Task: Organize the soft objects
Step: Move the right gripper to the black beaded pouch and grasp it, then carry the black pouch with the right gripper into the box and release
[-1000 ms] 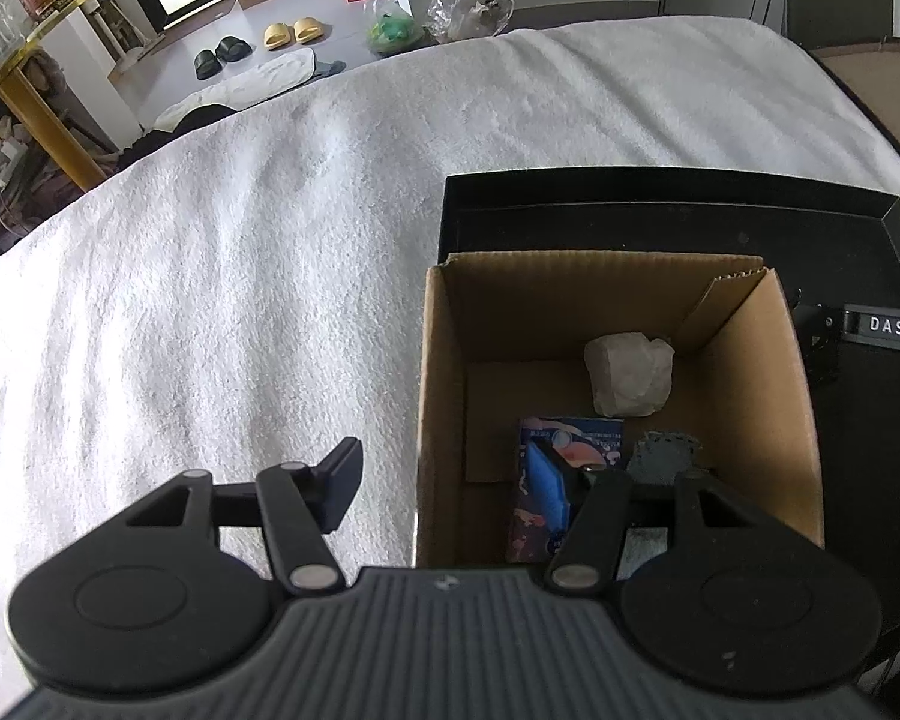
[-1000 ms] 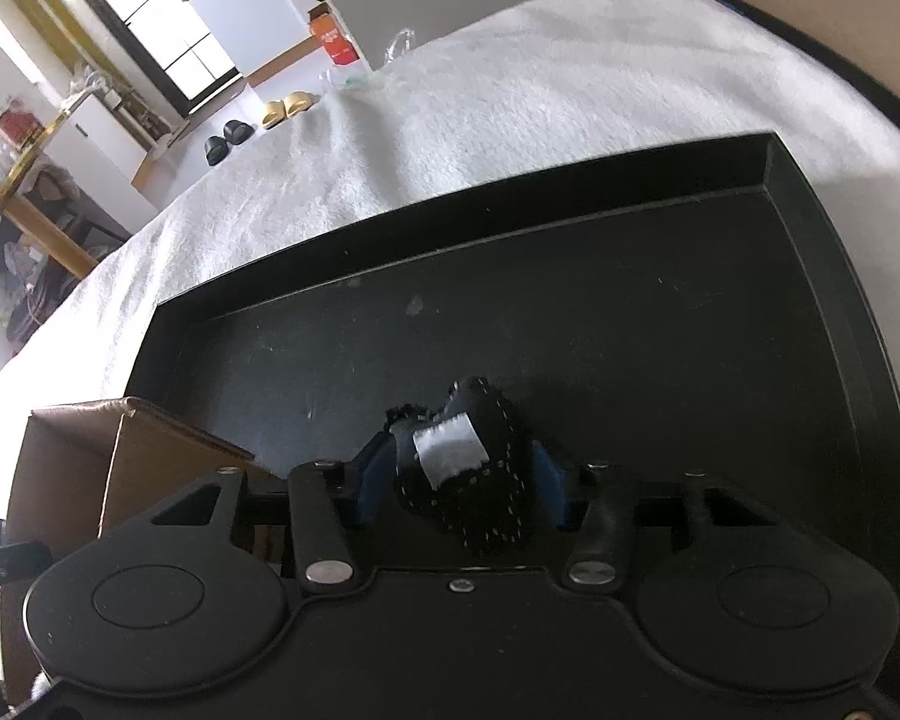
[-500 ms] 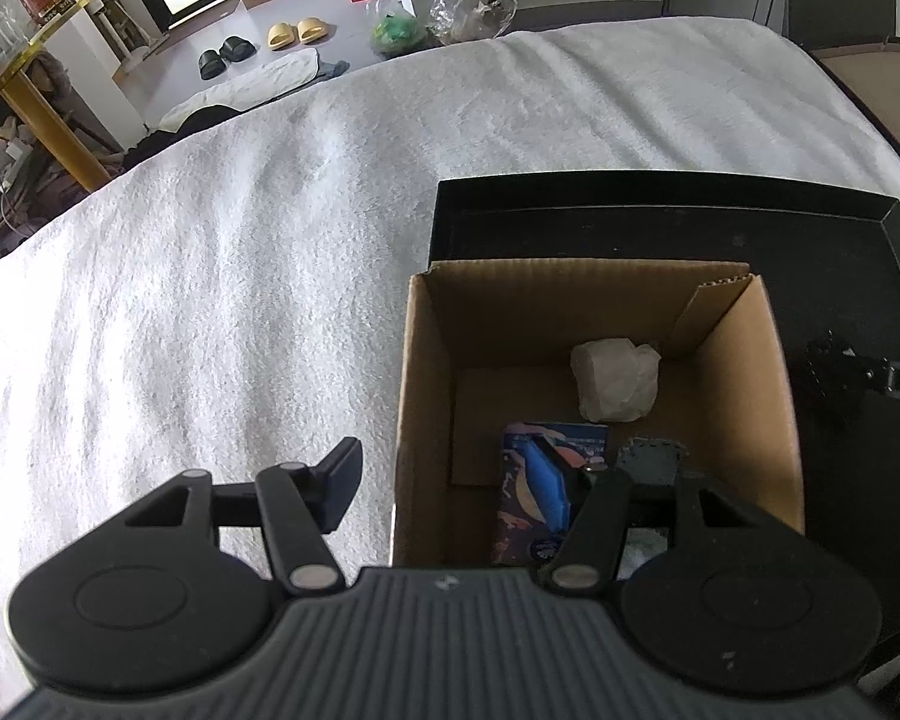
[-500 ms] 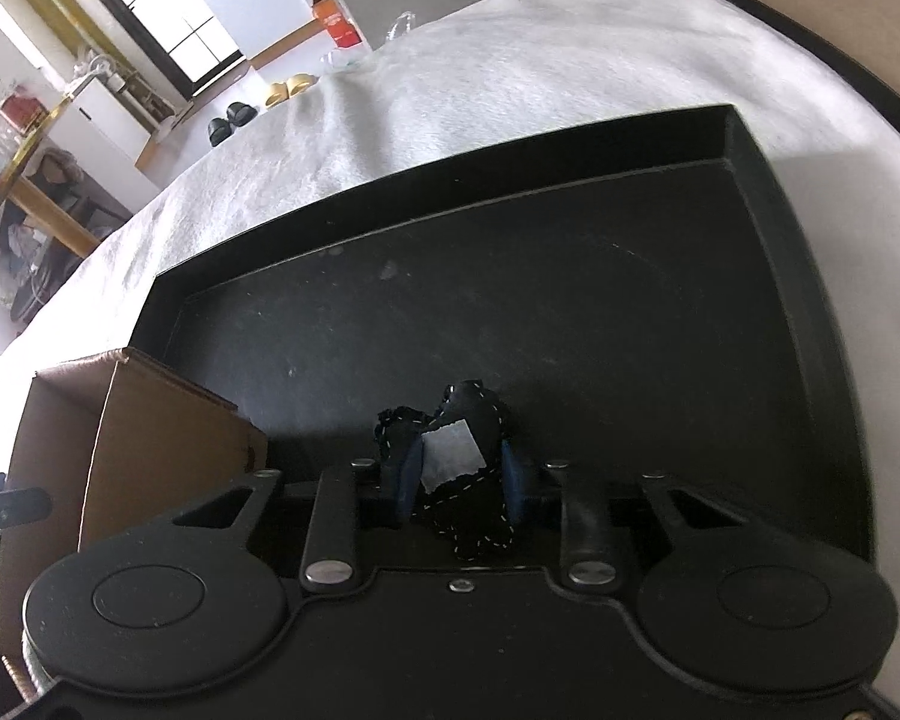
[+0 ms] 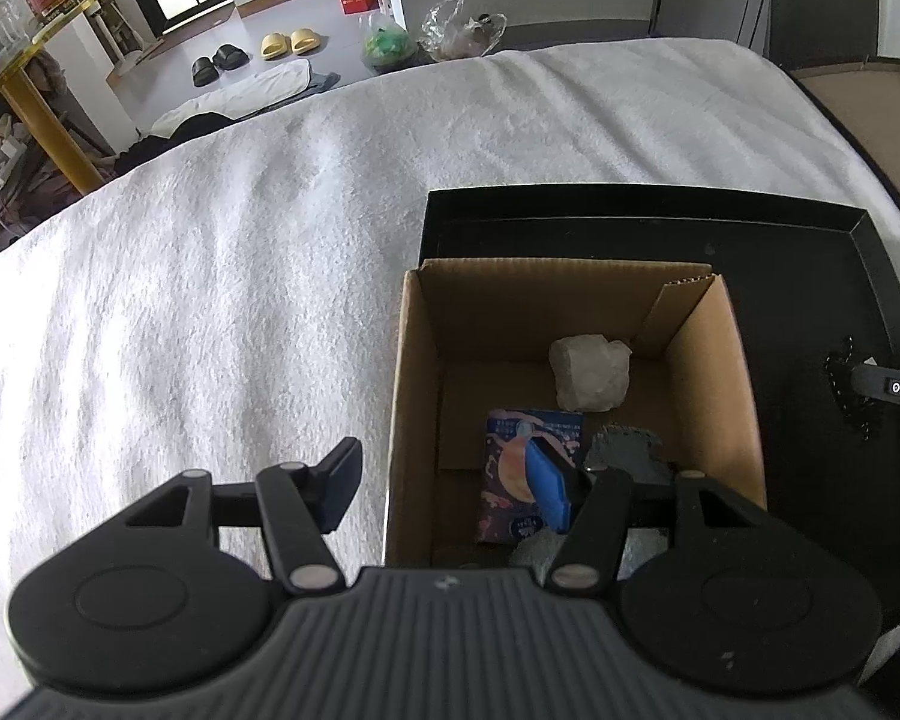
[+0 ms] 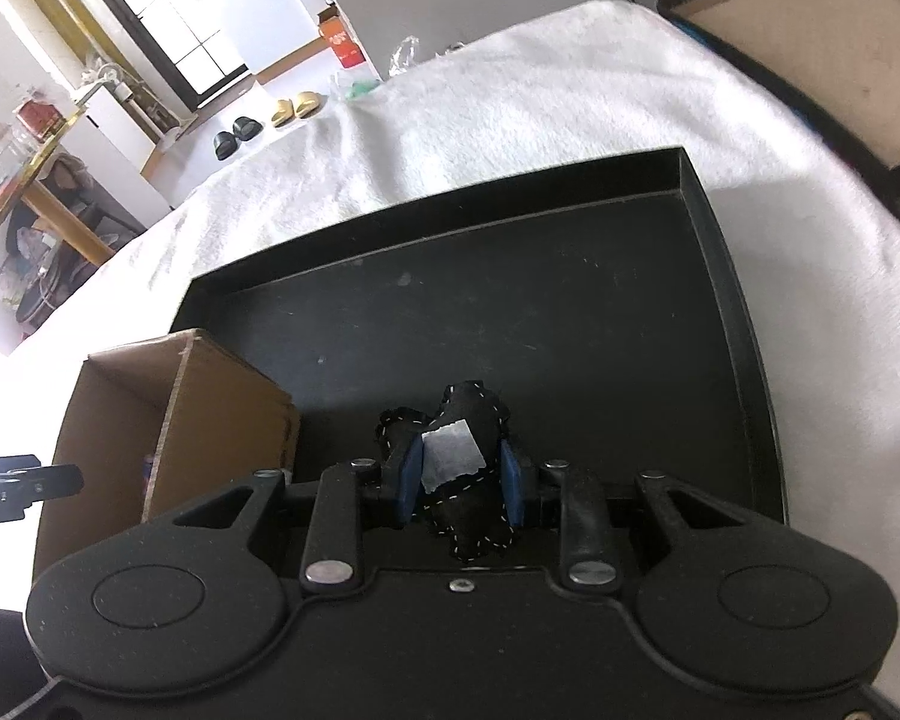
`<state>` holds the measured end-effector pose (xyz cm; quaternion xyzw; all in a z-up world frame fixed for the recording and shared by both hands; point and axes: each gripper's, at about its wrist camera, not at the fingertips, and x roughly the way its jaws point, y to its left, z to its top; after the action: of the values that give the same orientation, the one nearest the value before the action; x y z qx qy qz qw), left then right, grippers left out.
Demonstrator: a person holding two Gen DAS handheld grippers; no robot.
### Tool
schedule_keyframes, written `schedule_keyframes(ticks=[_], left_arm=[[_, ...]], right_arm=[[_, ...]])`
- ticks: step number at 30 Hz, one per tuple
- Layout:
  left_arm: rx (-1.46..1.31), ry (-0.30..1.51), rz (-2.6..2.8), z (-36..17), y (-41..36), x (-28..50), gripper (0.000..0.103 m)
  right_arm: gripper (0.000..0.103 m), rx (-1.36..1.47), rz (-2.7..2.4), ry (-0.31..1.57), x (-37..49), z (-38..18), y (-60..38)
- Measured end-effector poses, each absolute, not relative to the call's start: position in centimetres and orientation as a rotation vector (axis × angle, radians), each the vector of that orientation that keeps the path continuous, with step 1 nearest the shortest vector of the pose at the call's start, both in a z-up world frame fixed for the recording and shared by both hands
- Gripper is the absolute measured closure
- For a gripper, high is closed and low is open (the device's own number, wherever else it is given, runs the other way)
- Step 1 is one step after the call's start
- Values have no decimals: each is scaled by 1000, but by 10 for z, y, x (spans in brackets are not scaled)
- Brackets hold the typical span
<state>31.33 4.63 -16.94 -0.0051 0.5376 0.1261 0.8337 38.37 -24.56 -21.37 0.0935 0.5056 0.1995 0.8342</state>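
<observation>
White towel [image 5: 222, 276] covers the bed. Right gripper [image 6: 461, 480] pinches a black stitched fabric piece [image 6: 471, 516] above the black tray [image 6: 744, 324]. Left gripper [image 5: 450, 483] straddles the cardboard box [image 5: 411, 372] wall, jaws spread, gripping nothing. Risk: limp fabric snags the box rim and drapes outside.
</observation>
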Motion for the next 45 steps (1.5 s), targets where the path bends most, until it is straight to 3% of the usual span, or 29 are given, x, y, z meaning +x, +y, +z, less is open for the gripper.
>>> schedule_keyframes(ticks=[31, 45], left_arm=[[-219, 1037, 222, -161, 99, 262, 45], [-294, 1020, 136, -178, 110, 256, 55]], right_arm=[[75, 95, 507, 949, 345, -130, -162], [75, 36, 554, 955, 339, -127, -107]])
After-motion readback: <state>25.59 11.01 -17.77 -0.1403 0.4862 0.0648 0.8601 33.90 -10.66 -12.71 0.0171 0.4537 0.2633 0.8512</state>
